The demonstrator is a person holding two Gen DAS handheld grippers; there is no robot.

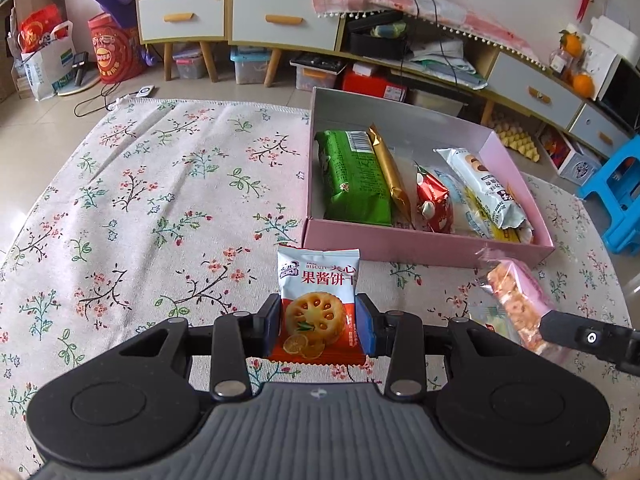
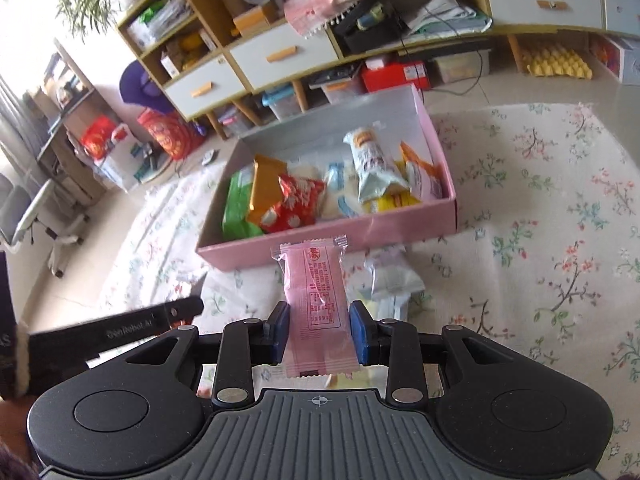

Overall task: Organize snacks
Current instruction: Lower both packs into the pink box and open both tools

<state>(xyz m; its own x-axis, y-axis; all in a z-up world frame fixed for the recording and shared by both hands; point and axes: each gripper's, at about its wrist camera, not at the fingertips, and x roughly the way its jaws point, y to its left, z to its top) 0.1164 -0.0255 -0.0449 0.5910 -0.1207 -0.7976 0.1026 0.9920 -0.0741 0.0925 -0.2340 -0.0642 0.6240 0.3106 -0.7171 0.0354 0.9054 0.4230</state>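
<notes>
While each hand-held gripper (image 1: 319, 326) (image 2: 319, 332) clamps a packet, pink box (image 1: 420, 246) waits

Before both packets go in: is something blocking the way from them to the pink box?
Nothing visible blocks it. The jam biscuit packet and the pink packet are held just before the pink box; only its low near wall lies between.

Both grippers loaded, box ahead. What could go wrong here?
1. The left gripper pinches the white-and-orange jam biscuit packet near its bottom edge; it may slip.
2. The right gripper holds the pink wrapped snack bar close beside; they might collide.
3. The pink cardboard box looks crowded; drops could land on its wall.
</notes>
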